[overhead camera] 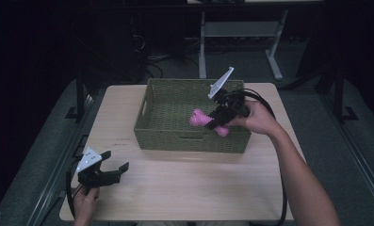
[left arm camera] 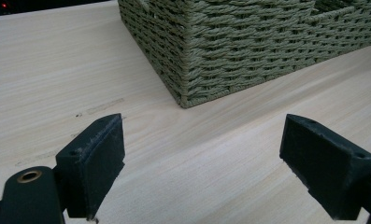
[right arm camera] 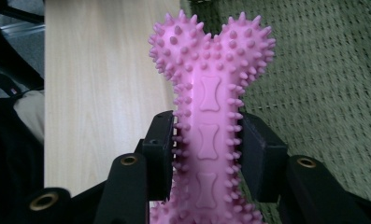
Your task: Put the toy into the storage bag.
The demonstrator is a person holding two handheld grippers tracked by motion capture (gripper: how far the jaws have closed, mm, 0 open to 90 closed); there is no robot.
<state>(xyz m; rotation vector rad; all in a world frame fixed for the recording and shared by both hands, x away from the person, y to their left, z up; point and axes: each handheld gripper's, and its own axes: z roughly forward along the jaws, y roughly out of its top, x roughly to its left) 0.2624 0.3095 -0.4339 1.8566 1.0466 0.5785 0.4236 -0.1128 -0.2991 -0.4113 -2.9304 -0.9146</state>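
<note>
From the high view, the right gripper (overhead camera: 217,123) is over the near right part of the woven basket (overhead camera: 166,136), and its jaws are clamped on a pink spiky bone toy (overhead camera: 199,118). One knobby end of the toy pokes out over the inside of the basket, the other end sticks out on the near side, just at the front wall. The right hand (overhead camera: 257,117) grips the tool from the right. Down at the near left corner of the table (overhead camera: 184,188), the left gripper (overhead camera: 113,170) sits low over the wood, jaws spread wide with nothing between them, the left hand (overhead camera: 85,200) behind it.

Over to the left gripper view: the two black pads (left arm camera: 99,163) stand far apart, bare tabletop (left arm camera: 197,172) in the gap. A corner of the basket (left arm camera: 230,51) sits ahead, well apart from the pads.

Now the right gripper view, and here's the close look: the toy (right arm camera: 211,107) stands between the pads (right arm camera: 160,154), which pinch its narrow middle from both sides. Its forked, nubbed end rises above the jaws. The basket's woven floor (right arm camera: 323,79) lies behind on the right, pale table (right arm camera: 103,84) on the left.
</note>
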